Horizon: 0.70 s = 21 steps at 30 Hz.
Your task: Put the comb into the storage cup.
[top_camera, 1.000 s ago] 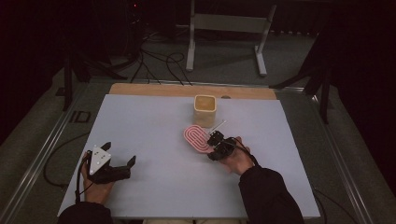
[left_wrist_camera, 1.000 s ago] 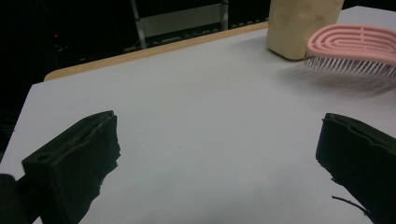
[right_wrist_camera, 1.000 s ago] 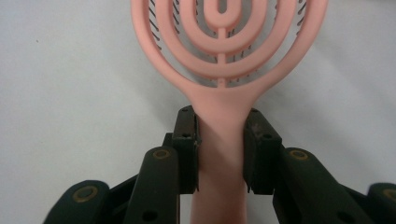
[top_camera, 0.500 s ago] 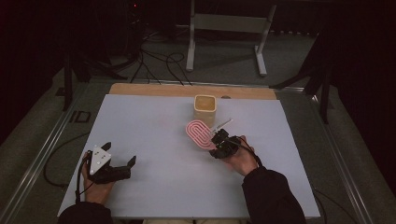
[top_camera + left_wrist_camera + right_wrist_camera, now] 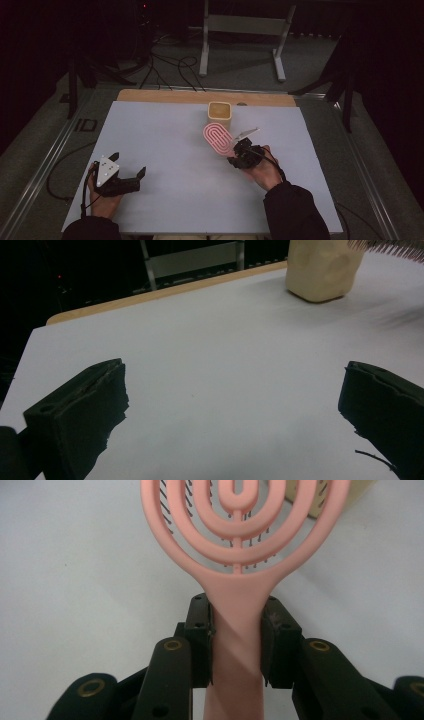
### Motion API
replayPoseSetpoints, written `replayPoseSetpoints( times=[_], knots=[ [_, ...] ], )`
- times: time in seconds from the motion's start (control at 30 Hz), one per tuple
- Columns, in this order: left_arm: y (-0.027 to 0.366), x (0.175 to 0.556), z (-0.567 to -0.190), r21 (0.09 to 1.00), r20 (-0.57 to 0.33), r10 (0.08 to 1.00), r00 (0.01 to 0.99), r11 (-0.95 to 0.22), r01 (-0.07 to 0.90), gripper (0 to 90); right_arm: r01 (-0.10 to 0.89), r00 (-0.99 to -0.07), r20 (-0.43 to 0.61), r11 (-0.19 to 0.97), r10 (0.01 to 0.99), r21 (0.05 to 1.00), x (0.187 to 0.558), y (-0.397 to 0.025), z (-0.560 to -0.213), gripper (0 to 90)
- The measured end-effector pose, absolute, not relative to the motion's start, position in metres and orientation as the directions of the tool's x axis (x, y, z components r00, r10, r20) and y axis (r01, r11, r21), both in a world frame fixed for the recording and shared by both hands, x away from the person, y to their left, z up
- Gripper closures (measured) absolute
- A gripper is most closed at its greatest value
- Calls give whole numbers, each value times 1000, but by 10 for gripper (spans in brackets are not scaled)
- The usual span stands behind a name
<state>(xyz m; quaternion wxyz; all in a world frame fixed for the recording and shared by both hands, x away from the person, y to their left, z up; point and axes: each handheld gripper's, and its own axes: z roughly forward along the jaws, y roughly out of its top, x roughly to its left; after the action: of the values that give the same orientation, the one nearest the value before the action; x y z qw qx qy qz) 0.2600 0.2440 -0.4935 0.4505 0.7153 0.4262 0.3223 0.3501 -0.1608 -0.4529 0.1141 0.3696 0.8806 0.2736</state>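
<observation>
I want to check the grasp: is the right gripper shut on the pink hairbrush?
Shut. In the right gripper view, both jaws of the right gripper press the pink hairbrush handle.

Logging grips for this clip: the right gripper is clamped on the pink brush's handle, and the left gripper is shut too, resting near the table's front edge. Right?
Not quite. The left gripper is open: the left gripper view shows its jaws standing wide apart over bare table. The rest holds: the right gripper is clamped on the pink brush by its handle, as the right gripper view shows.

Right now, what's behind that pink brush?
Behind the pink brush, held by the right gripper, stands a cream container on the white table. The brush head covers part of it; its contents can't be seen.
</observation>
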Motion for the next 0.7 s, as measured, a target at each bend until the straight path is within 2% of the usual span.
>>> replayPoseSetpoints(
  times=[0.7],
  knots=[
    [244, 260, -493, 919, 77, 901, 428, -231, 320, 0, 529, -704, 2, 522, 710, 669, 341, -175, -444, 700]
  ],
)
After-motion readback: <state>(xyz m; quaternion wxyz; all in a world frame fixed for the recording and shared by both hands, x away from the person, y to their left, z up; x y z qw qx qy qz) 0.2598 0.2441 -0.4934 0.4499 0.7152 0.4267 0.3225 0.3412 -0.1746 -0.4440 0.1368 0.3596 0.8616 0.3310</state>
